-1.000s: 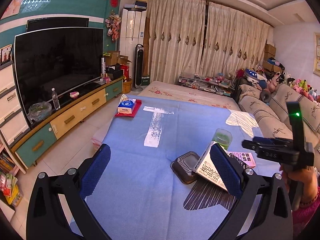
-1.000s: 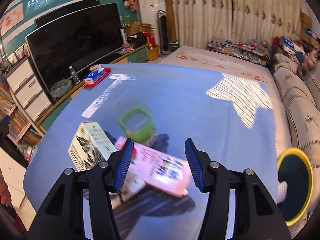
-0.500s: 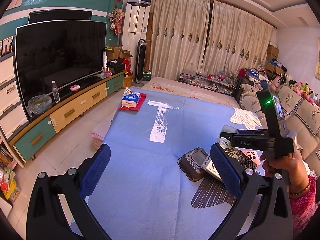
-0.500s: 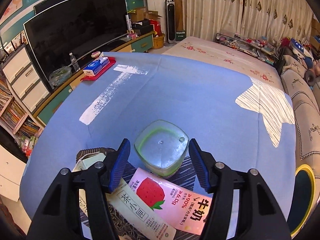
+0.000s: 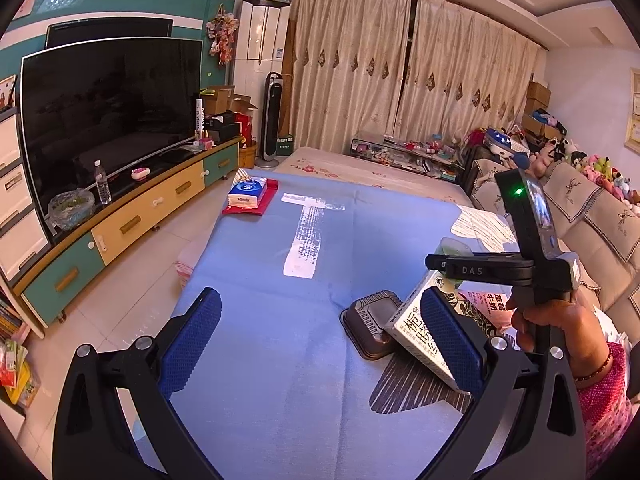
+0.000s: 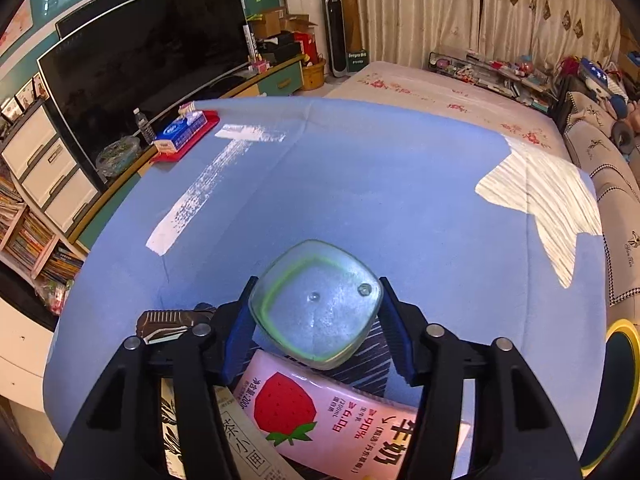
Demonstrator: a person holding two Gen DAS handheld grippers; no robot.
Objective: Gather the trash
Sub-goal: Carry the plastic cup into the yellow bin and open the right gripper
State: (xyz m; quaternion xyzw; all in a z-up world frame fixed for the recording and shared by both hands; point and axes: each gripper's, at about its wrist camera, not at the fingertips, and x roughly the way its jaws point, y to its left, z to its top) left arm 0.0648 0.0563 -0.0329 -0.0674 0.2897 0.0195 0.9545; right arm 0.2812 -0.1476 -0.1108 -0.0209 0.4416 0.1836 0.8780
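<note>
A clear plastic cup (image 6: 316,312) with a green rim stands on the blue-covered table (image 6: 360,200), beside a pink strawberry milk carton (image 6: 320,416), a tea box (image 6: 240,440) and a black tray (image 6: 164,322). My right gripper (image 6: 316,292) straddles the cup, its jaws closing, pads against the cup's two sides. In the left wrist view the same pile shows: cup (image 5: 452,246), carton (image 5: 486,304), tea box (image 5: 416,328), tray (image 5: 368,320), with a hand holding the right gripper (image 5: 480,268) over them. My left gripper (image 5: 320,304) hangs open over bare cloth, left of the pile.
A yellow-rimmed bin (image 6: 624,380) sits off the table's right edge. A tissue pack (image 5: 248,194) on a red tray lies at the far left corner. A TV cabinet (image 5: 120,220) runs along the left, and a sofa (image 5: 600,232) along the right.
My right gripper moved forward from over the pink carton and came down around the cup; its fingers now sit at the cup's sides. The left gripper has barely moved.
</note>
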